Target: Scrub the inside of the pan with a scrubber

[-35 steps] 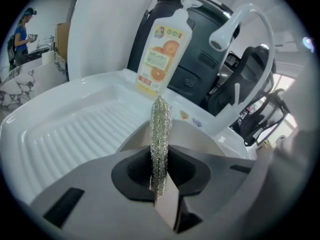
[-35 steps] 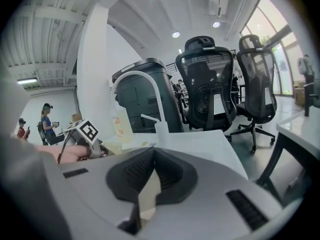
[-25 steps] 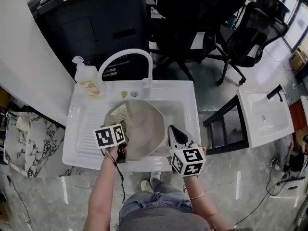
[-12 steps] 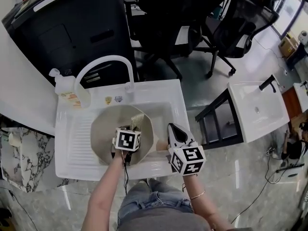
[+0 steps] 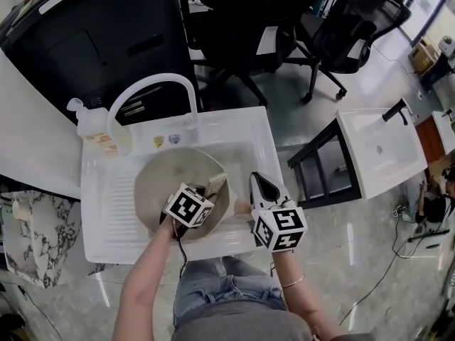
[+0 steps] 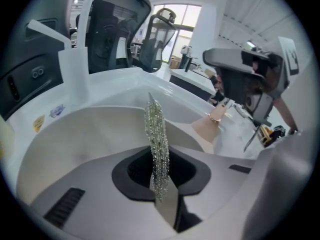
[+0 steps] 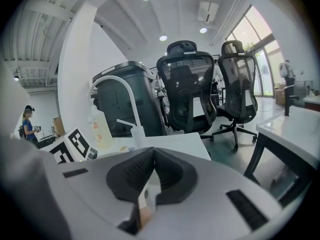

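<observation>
A wide beige pan [image 5: 160,183] lies in the white sink [image 5: 106,226]; the left gripper view shows its inside [image 6: 75,134]. My left gripper [image 5: 208,194] is over the pan's right part, shut on a silvery mesh scrubber [image 5: 217,185]. The scrubber [image 6: 157,134] stands edge-on between the jaws of my left gripper [image 6: 159,179]. My right gripper [image 5: 261,185] is at the pan's right rim, shut on the pan's tan handle [image 6: 214,124]. In the right gripper view a tan sliver sits between the shut jaws of my right gripper [image 7: 145,194].
A curved white faucet [image 5: 149,91] and a soap bottle [image 5: 89,123] stand at the sink's back edge. A ribbed drainboard [image 5: 114,212] lies left of the pan. Black office chairs [image 5: 284,27], a dark frame [image 5: 320,162] and a second white basin [image 5: 380,151] are behind and right.
My left gripper has carried the scrubber from the pan's left side across to its right side. The right gripper has kept its place at the pan's right rim.
</observation>
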`<state>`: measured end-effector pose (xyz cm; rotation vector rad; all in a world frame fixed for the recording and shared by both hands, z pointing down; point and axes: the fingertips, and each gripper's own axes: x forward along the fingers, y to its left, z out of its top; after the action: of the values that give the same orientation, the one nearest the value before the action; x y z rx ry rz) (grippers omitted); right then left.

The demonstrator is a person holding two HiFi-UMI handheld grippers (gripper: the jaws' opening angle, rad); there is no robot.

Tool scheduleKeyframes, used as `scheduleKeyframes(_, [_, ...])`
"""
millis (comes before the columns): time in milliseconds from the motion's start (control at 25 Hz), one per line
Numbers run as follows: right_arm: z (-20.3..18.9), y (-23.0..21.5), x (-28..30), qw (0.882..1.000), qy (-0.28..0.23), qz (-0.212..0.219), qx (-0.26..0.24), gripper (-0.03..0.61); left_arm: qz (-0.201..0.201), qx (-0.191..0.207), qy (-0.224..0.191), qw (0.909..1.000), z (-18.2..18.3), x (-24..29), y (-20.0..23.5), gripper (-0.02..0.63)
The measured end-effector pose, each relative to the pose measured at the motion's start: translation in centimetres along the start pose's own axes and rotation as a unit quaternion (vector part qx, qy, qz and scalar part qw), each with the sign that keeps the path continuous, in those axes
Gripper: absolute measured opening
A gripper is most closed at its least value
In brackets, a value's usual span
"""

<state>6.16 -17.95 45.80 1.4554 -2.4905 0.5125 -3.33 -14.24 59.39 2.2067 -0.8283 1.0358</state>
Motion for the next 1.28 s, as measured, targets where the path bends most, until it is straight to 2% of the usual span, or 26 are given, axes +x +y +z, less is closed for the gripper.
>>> scheduleKeyframes(160, [-0.1, 1.0, -0.6, 1.0, -0.001, -0.02, 0.003, 0.011, -0.076, 0.066, 0.035, 0.9943, -1.6, -0.8, -2.4, 0.066])
scheduleKeyframes(320, [-0.1, 2.0, -1.2, 0.999, -0.006, -0.042, 0.007, 0.011, -0.146, 0.144, 0.067, 0.9765, -3.4, -1.9, -4.6, 0.066])
scheduleKeyframes(520, [-0.1, 3.5, -1.9, 0.998, -0.014, -0.061, 0.01, 0.011, -0.211, 0.22, 0.108, 0.9464, -5.9, -3.7, -6.2, 0.066])
scheduleKeyframes(680, [-0.3, 4.5, -2.5, 0.997, -0.02, -0.075, 0.015, 0.011, -0.256, 0.269, 0.155, 0.9154, -8.2, -5.7, -6.5, 0.067])
scheduleKeyframes(840, [-0.6, 5.6, -2.8, 0.996, -0.021, -0.084, 0.018, 0.011, -0.292, 0.299, 0.199, 0.8863, -10.3, -8.0, -6.1, 0.067])
scheduleKeyframes(1120, [-0.9, 7.2, -2.9, 0.995, -0.022, -0.096, 0.019, 0.011, -0.314, 0.343, 0.275, 0.8413, -13.1, -10.9, -4.2, 0.067])
scheduleKeyframes(1280, [-1.0, 7.8, -2.8, 0.994, -0.023, -0.101, 0.019, 0.011, -0.315, 0.358, 0.316, 0.8204, -14.4, -12.4, -2.3, 0.067])
